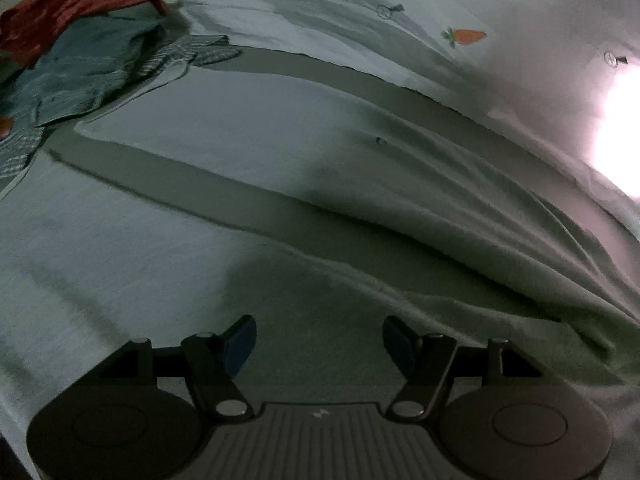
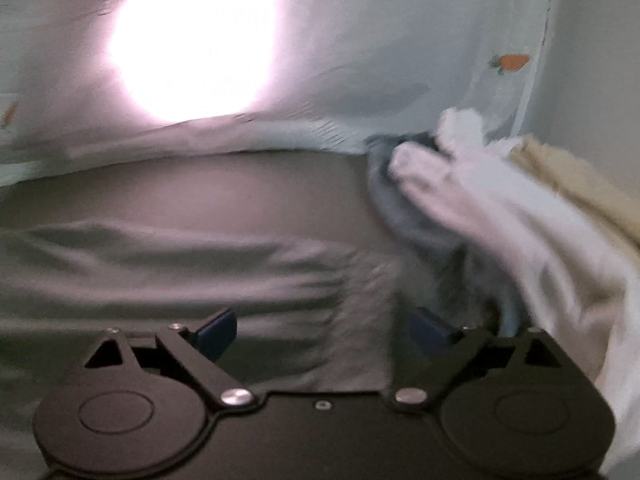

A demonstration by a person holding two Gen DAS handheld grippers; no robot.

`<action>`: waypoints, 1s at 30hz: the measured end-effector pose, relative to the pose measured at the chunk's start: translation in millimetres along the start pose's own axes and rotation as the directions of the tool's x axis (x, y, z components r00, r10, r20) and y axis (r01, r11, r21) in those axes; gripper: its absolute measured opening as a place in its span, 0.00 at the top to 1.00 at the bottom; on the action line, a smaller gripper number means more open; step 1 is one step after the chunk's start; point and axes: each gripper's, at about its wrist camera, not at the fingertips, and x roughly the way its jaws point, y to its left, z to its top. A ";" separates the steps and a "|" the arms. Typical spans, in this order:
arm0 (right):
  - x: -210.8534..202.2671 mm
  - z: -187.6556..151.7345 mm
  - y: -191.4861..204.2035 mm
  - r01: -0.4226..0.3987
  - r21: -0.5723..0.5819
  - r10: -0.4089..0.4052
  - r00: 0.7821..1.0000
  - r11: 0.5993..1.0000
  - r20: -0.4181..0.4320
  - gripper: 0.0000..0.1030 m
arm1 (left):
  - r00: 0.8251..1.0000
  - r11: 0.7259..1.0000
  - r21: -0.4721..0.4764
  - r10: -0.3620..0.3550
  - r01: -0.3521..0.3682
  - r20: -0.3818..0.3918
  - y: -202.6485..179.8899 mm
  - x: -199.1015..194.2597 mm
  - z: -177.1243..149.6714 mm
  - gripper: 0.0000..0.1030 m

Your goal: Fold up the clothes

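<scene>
A dark grey-green garment (image 1: pixel 360 200) lies spread and wrinkled on a pale bedsheet (image 1: pixel 100 248). My left gripper (image 1: pixel 319 338) is open and empty, low over the garment's near edge. In the right wrist view the same grey garment (image 2: pixel 180 240) lies flat with folds. My right gripper (image 2: pixel 324 330) is open and empty just above it. Whether either gripper touches the cloth cannot be told.
A pile of red (image 1: pixel 72 4), blue denim (image 1: pixel 80 76) and checked (image 1: pixel 192 52) clothes lies at the far left. A heap of white (image 2: pixel 500 208), beige (image 2: pixel 580 188) and grey-blue (image 2: pixel 404 208) clothes lies at the right. A bright glare (image 2: pixel 192 40) washes out the sheet. Carrot prints (image 1: pixel 466 36) dot the sheet.
</scene>
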 end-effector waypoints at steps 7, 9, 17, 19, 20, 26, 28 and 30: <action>-41.9 -42.1 75.7 -0.163 -0.001 0.163 0.986 0.987 -0.037 0.00 | 1.000 1.000 0.005 -0.003 0.003 0.010 47.0 -14.5 7.6 0.31; -49.8 -51.1 101.8 -0.197 -0.004 0.197 0.980 0.980 -0.041 0.00 | 1.000 1.000 0.007 -0.004 0.004 0.013 60.5 -18.6 9.8 0.31; -60.5 -48.6 209.5 -0.274 0.023 0.274 0.961 0.962 -0.033 0.00 | 0.999 0.999 0.034 -0.005 0.003 0.038 121.8 -22.8 38.7 0.31; -58.9 -41.4 239.6 -0.282 0.017 0.283 0.959 0.959 -0.017 0.00 | 0.999 0.999 0.033 -0.010 0.008 0.045 138.6 -15.8 53.6 0.31; -57.5 -37.5 254.9 -0.283 0.014 0.283 0.959 0.959 -0.007 0.00 | 0.999 0.999 0.031 -0.013 0.012 0.046 146.1 -10.7 61.8 0.31; -29.6 -9.5 335.8 -0.264 -0.013 0.265 0.963 0.964 0.043 0.00 | 0.998 0.998 0.056 -0.041 0.038 0.049 178.0 30.9 122.7 0.28; -15.0 -5.8 357.3 -0.251 -0.022 0.252 0.967 0.968 0.030 0.00 | 0.997 0.997 0.054 -0.063 0.061 0.047 181.1 49.1 145.4 0.27; -1.0 -5.0 374.2 -0.246 -0.010 0.246 0.969 0.969 0.014 0.00 | 0.995 0.994 0.061 -0.090 0.087 0.047 180.8 67.7 167.2 0.27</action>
